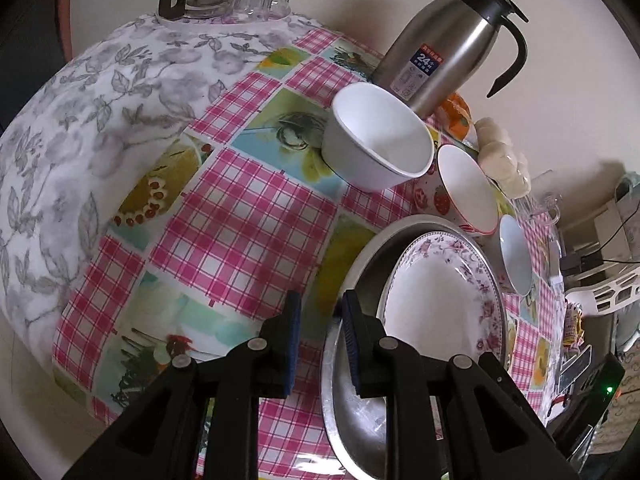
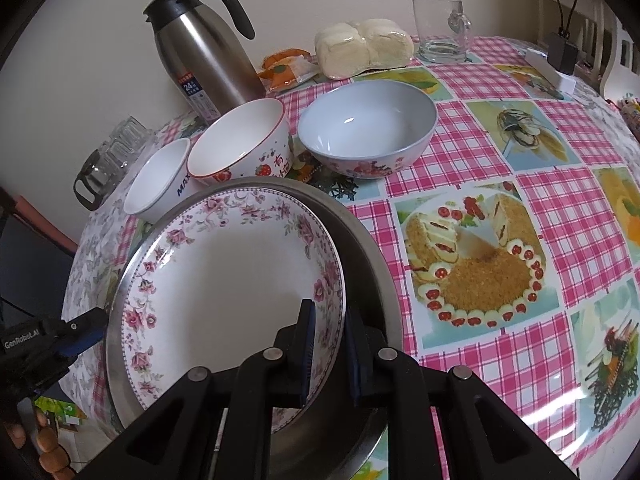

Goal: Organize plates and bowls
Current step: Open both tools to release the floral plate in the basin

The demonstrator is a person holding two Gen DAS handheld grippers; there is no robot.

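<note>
checkered tablecloth; floral plate rim clamped in right tool.

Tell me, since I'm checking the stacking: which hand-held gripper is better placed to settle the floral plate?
Right hand-held gripper: it grips the floral-rimmed white plate inside the steel pan.

A steel thermos jug, wrapped buns and a glass mug stand by the wall.
</note>
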